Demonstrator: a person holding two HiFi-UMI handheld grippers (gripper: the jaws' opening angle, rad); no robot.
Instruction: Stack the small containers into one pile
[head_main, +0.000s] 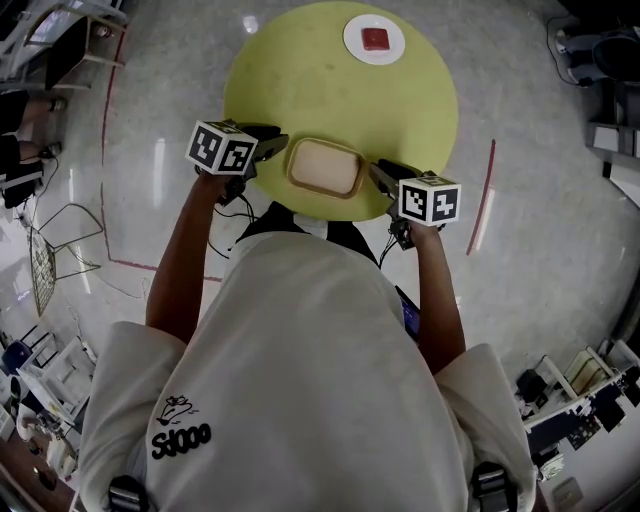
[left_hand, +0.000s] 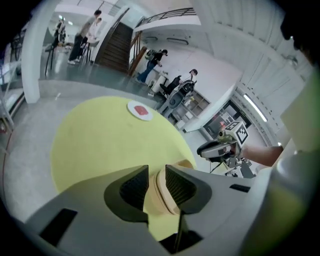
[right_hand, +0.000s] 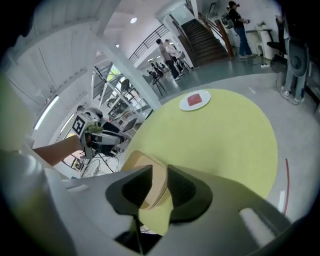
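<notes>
The beige container stack (head_main: 323, 167) sits at the 6 o'clock edge of the round yellow bench (head_main: 300, 70). The left gripper (left_hand: 157, 177), at the stack's 9 o'clock, and the right gripper (right_hand: 159, 177), at its 3 o'clock, each straddle its rim. Both stand wide open and grip nothing.

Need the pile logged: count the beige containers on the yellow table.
1 shows: a beige container at the near edge of the table, between the left hand-held gripper and right hand-held gripper. Its layered rim suggests others nested inside, hidden.
</notes>
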